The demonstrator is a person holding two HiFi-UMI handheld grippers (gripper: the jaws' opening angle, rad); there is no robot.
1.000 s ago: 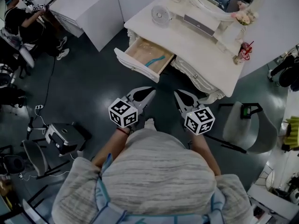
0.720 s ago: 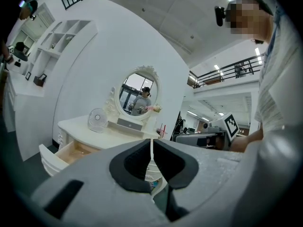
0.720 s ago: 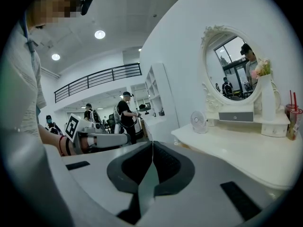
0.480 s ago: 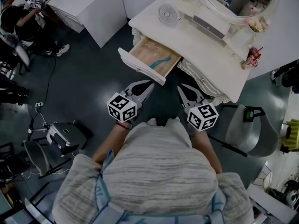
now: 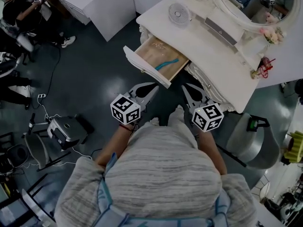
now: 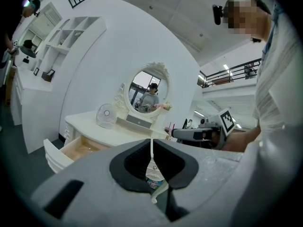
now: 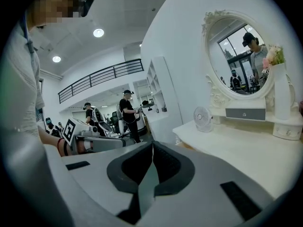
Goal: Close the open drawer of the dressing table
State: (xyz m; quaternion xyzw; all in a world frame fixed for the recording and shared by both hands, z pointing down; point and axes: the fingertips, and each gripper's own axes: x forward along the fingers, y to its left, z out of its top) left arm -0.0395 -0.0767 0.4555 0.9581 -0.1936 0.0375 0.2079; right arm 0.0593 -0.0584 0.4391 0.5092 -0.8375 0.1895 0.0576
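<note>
L claw (image 5: pixel 154 87), R claw (image 5: pixel 184 86) abreast, level

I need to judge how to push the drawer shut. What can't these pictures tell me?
- Head view: the handle on the drawer, its front edge-on from above.
- Head view: the teal thing inside, too small to identify.
- Right gripper view: the drawer, largely hidden behind the right gripper.
- Head view: the mirror, cut by the top edge.
</note>
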